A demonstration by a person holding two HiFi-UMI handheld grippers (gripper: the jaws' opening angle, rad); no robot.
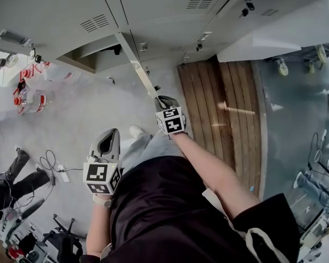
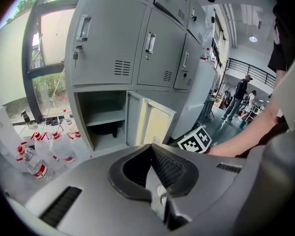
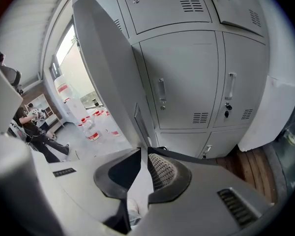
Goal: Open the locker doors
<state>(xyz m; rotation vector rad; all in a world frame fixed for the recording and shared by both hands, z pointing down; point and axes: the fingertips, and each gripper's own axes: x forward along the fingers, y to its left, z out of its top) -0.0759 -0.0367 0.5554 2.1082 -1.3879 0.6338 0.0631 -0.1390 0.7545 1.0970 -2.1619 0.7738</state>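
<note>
The grey sheet-metal locker door (image 1: 136, 64) stands swung out from the bank of grey steel lockers (image 3: 182, 82). In the head view it is seen edge-on, as a thin strip running from eleven o'clock down to the right gripper (image 1: 160, 99). The open compartment (image 1: 93, 53) it belongs to lies at about ten o'clock of that gripper.

In the right gripper view the claw (image 3: 143, 151) is clamped on the door's free edge, with the thin metal pinched between the ribbed black pads (image 3: 162, 171) and the panel rising towards eleven o'clock. The left gripper (image 1: 107, 135) is held low at about seven o'clock of the right one. Its claw is closed on nothing, as its own view shows (image 2: 151, 146).

The step in hand is judged to be swinging this door wider. A curved path about the hinge is called for, not a straight pull. The wrist should be turned with the panel so that the pads stay square on the edge, since the thin, smooth metal could slip out sideways. Moderate force is advised, because the closed doors at about two o'clock could be struck at the end of the swing.
</note>
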